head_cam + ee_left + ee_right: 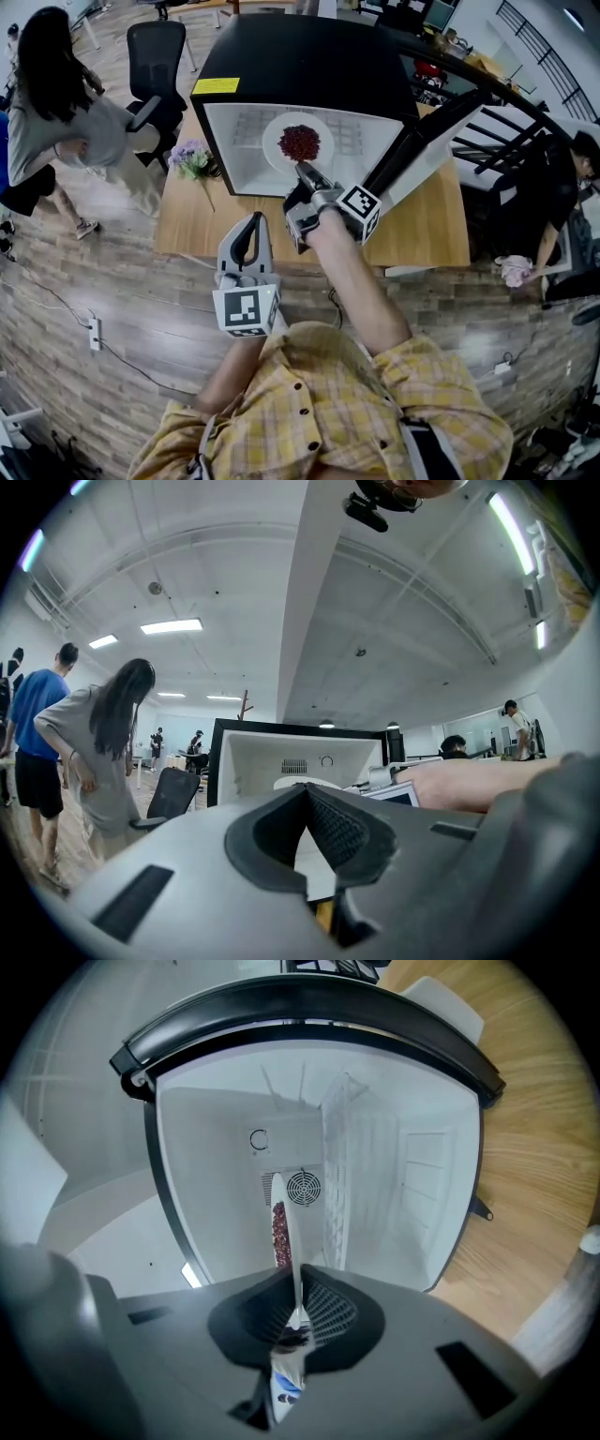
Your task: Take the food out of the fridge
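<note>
A black mini fridge point(300, 66) stands open on a wooden table point(427, 234). Inside it is a white plate point(279, 129) of dark red food point(299, 142). My right gripper point(306, 174) reaches into the fridge mouth and is shut on the plate's near rim. In the right gripper view the plate point(287, 1241) shows edge-on between the jaws of the right gripper point(296, 1312), with the food point(277, 1232) on its left face. My left gripper point(249, 227) hangs back in front of the table, shut and holding nothing. In its own view the left gripper point(307, 791) looks level at the fridge point(246, 761).
The fridge door point(424, 150) swings open to the right. Purple flowers point(190, 157) lie at the table's left end, by an office chair point(155, 56). A person point(56, 103) stands at the left, another point(562, 187) at the right. A wire shelf point(343, 1176) lines the fridge interior.
</note>
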Tool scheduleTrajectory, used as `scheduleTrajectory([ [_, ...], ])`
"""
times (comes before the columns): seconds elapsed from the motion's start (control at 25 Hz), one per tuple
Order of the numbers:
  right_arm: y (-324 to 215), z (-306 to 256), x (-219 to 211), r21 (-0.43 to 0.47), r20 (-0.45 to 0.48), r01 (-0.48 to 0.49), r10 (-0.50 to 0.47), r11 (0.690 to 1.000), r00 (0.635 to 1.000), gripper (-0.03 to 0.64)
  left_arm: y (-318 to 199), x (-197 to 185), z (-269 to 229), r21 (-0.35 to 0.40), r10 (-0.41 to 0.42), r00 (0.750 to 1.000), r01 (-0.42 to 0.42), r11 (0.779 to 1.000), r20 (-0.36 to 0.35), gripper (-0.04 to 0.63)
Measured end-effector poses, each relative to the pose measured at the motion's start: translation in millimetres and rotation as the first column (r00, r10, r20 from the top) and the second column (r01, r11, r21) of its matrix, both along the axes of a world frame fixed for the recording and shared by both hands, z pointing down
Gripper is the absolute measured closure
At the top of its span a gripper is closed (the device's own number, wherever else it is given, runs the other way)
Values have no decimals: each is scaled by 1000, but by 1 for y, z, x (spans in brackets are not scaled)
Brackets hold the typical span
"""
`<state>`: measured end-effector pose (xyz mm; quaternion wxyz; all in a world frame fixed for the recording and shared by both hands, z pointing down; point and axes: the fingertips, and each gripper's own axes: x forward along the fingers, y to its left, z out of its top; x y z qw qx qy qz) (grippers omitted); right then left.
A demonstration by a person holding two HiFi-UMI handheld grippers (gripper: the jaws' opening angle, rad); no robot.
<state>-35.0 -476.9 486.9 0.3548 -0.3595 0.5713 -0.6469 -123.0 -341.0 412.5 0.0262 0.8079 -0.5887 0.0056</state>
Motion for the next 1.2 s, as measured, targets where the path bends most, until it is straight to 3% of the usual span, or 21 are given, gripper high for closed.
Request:
scheduleTrajectory([
  [0.48, 46, -19, 4, 46, 20, 45, -46, 998, 999, 595, -1, 11, -16, 67, -3, 1000, 4, 998, -12, 588],
  [1.2, 107, -23, 19, 40, 39, 48, -50, 998, 998, 595, 3, 23, -19, 78, -4, 1000, 6, 997, -26, 588],
])
